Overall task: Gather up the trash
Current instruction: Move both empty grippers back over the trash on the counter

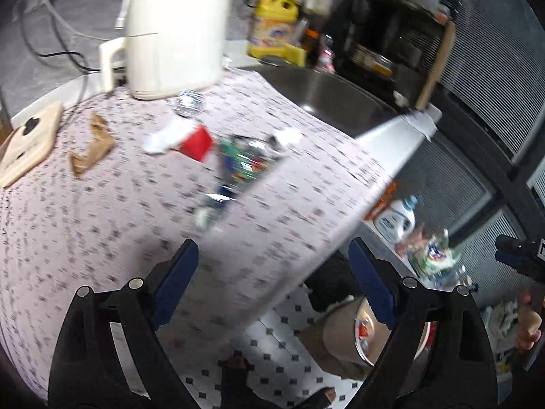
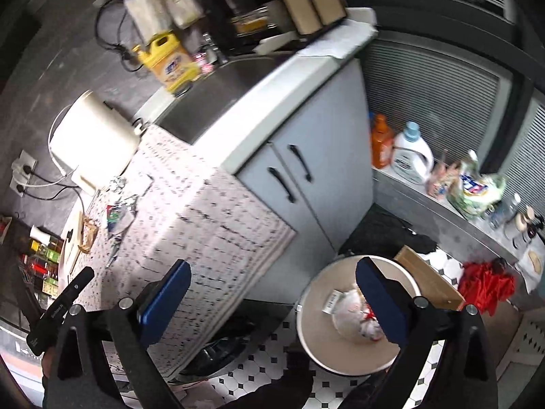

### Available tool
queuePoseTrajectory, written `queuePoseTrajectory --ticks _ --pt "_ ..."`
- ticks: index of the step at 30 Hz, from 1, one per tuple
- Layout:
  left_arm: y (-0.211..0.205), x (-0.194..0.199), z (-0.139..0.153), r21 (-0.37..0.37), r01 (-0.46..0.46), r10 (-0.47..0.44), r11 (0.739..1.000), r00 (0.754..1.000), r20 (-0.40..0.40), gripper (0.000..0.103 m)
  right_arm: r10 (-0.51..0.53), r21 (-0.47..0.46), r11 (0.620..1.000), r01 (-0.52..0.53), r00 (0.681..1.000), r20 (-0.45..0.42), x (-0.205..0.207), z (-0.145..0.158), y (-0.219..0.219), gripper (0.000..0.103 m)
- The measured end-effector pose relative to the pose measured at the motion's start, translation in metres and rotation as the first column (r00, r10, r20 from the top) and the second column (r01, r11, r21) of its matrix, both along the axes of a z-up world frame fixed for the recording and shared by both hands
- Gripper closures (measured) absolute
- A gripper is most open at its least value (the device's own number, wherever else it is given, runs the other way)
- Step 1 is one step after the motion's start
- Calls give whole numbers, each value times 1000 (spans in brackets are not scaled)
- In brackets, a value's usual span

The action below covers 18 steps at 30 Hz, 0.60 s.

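Partly done: some trash already in bin (image 2: 354,320), lower centre-right. Wrappers (image 1: 238,160), red scrap (image 1: 197,143), brown paper (image 1: 92,146) left on countertop (image 1: 102,238), mid-frame. Left gripper (image 1: 272,283) and right gripper (image 2: 272,296) wide open, empty.

surface cloth (image 1: 102,225): matt woven fabric, pale pink, small dark flecks
kettle (image 1: 177,30): cream plastic, smooth, slight sheen
brown wrapper (image 1: 93,146): creased paper, matt, left of kettle base
snack packet (image 1: 242,160): glossy foil-like plastic, crinkled, in front of kettle
red piece (image 1: 197,143): smooth, flat, looks like card or plastic
white tissue (image 1: 161,138): soft crumpled paper
sink (image 2: 218,81): brushed metal, dull shine, right of kettle
bin (image 2: 310,334): smooth beige plastic, thin clear liner inside
cabinet doors (image 2: 327,170): smooth light-grey panels, black handles
floor (image 2: 265,371): glossy white tile, black insets
fingers (image 1: 173,279): blue rubbery pads, matt black plastic frame
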<state>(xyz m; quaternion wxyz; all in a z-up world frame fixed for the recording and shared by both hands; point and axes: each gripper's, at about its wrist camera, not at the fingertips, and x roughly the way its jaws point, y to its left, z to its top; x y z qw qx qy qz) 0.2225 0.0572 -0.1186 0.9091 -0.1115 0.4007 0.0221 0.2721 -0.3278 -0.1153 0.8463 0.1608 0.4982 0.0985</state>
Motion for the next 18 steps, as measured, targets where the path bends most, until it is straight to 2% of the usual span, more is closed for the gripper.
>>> queuePoseTrajectory --ticks 11,18 --pt "86 -1 3 -25 -90 91 996 995 34 14 107 16 994 -108 994 35 34 13 98 9" --pt "142 2 -1 -27 -121 123 992 991 51 15 172 55 984 -172 985 10 52 -1 168 19"
